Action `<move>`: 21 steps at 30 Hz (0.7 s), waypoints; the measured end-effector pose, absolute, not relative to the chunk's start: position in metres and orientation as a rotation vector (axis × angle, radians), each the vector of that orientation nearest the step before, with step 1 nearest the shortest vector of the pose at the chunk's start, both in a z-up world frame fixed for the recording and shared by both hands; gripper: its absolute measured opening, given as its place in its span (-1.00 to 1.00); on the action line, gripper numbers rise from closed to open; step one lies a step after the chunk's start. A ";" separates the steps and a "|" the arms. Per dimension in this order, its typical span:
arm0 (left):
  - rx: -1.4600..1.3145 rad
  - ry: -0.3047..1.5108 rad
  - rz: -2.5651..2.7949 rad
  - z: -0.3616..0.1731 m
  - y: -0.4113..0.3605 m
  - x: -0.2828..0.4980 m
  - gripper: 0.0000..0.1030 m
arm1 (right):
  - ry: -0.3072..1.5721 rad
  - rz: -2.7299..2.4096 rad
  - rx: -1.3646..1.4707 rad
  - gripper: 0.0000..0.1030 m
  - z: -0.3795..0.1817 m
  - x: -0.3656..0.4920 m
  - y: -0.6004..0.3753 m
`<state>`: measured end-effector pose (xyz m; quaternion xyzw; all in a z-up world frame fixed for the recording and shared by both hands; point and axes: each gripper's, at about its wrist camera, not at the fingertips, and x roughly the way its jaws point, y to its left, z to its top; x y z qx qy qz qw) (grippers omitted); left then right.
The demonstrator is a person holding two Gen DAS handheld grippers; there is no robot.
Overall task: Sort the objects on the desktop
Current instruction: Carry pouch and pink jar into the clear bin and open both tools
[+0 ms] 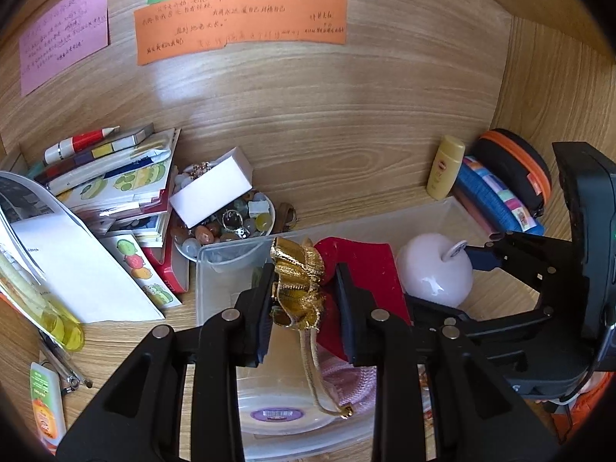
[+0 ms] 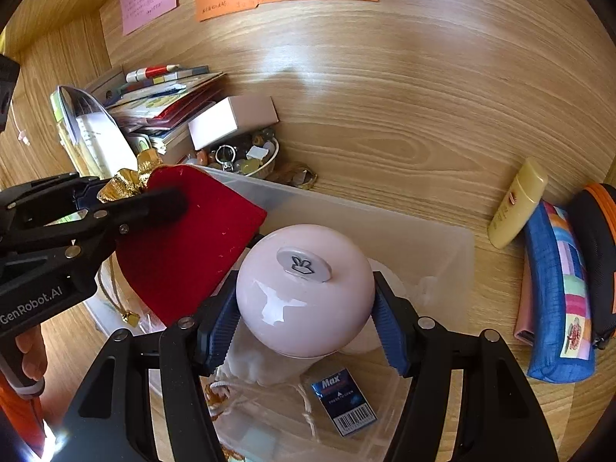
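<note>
- Sorting was mid-drop at this point: both things were hanging right over the clear plastic bin [image 2: 435, 242], not let go yet.
- Red velvet pouch [image 2: 184, 246] with the gold frilly top [image 1: 298, 273] was pinched at its neck by the left gripper [image 1: 304, 300], jaws squeezed as tight as they go, gold drawstring dangling down into the bin.
- Pale pink apple-shaped thing [image 2: 304, 300] with a grey leaf tab on top sat clamped between the blue pads of the right gripper [image 2: 306, 319], jaws about half open because the ball is that wide.
- Bin already had stuff in it: a white drawstring bag [image 2: 250, 365], a small blue Max box [image 2: 344, 400], a pink knit pouch [image 1: 354, 379].
- Around it on the wooden desk: dish of polished stones [image 1: 227, 227] with a white box [image 1: 211, 186] on top, stack of books [image 1: 127, 188], yellow tube [image 2: 516, 204], blue pencil case [image 2: 562, 292].
- My guess for the next move: lower a touch more and open up, pouch first probably, since it could flop over the rim. The apple looked smooth and round, so set it down low or it'd roll.
</note>
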<state>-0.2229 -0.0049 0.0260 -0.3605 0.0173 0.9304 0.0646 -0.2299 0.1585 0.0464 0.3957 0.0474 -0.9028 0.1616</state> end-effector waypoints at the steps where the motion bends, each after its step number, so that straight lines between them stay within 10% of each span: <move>1: -1.095 0.055 2.808 0.025 -0.005 -0.223 -0.46 | 0.145 -2.575 1.132 0.17 0.044 -0.230 0.157; 12: -1.154 0.070 2.820 0.016 0.005 -0.232 -0.41 | 0.192 -2.563 1.124 0.17 0.037 -0.228 0.155; 21: -1.140 0.098 2.844 0.019 0.013 -0.228 0.05 | 0.246 -2.593 1.098 0.25 0.040 -0.223 0.152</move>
